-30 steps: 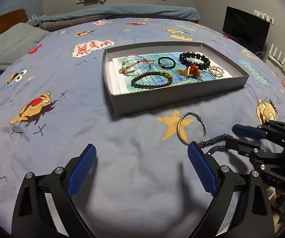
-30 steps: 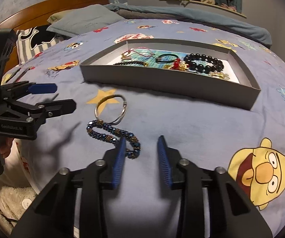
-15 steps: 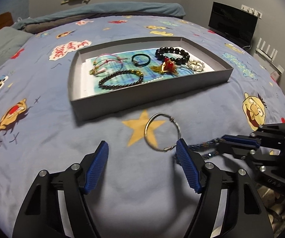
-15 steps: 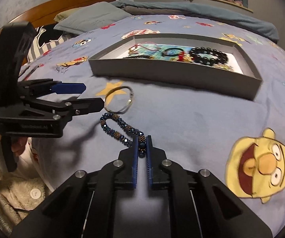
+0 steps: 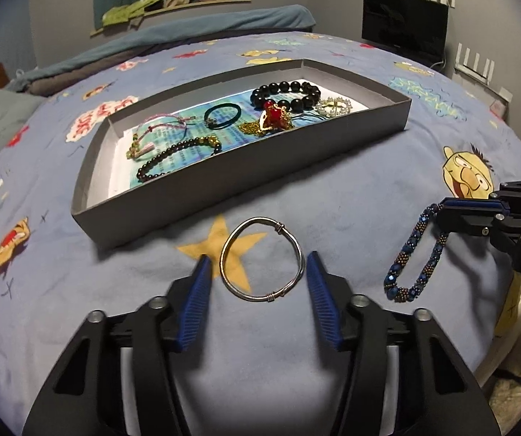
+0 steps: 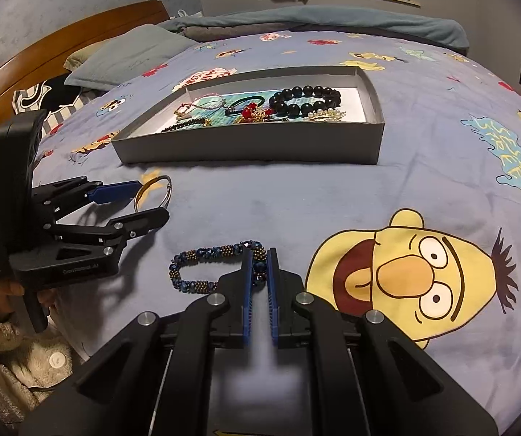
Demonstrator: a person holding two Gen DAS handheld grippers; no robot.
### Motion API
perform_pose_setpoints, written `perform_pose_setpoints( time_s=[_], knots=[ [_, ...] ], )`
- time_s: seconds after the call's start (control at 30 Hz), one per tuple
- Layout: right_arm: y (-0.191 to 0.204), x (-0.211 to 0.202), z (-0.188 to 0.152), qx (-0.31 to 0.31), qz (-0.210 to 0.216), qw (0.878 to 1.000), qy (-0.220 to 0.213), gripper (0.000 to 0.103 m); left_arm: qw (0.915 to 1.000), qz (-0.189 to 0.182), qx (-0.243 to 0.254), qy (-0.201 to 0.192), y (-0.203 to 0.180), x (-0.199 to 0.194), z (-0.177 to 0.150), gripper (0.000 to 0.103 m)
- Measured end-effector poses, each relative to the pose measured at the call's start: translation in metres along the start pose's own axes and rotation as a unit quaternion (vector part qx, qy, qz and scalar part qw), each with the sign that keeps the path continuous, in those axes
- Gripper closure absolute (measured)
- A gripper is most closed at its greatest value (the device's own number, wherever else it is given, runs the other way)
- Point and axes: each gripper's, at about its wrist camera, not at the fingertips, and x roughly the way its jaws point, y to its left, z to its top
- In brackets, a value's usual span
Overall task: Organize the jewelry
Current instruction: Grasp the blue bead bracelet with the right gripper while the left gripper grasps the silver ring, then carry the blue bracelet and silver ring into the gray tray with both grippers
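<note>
A silver bangle [image 5: 256, 219] lies flat on the blue cartoon bedcover, over a yellow star. My left gripper [image 5: 258, 258] straddles it with its jaws closing; the blue pads stand just outside the ring and do not touch it. My right gripper [image 6: 259, 254] is shut on one end of a blue beaded bracelet [image 6: 202, 252]. In the left wrist view that bracelet [image 5: 411, 247] hangs from the right gripper [image 5: 440, 210] to the bangle's right. Just beyond both stands the grey tray [image 5: 245, 178], holding several pieces, among them a black bead bracelet [image 5: 285, 89].
The right wrist view shows the left gripper [image 6: 153, 199] around the bangle [image 6: 169, 190], held by a hand in a fluffy sleeve [image 6: 2, 345]. A pillow [image 6: 133, 54] and wooden headboard [image 6: 60, 43] lie far left. A dark monitor [image 5: 405, 25] stands beyond the bed's right edge.
My left gripper slid over until the bangle sits between its narrowing jaws. My right gripper shut on the blue bracelet and drew it to the right, away from the bangle.
</note>
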Motion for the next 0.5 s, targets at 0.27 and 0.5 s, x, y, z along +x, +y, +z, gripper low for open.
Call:
perform_pose_setpoints(
  time_s=[0.27, 0.5],
  knots=[
    [0.005, -0.004, 0.003, -0.006, 0.011, 1.0, -0.009, 0.096, 0.9996, -0.022, -0.016, -0.003, 0.006, -0.009, 0.003, 0.055],
    [0.019, -0.025, 0.021, -0.04, 0.016, 0.998, -0.038, 0.096, 0.9988, -0.039, -0.027, -0.013, 0.013, -0.032, 0.011, 0.055]
  ],
)
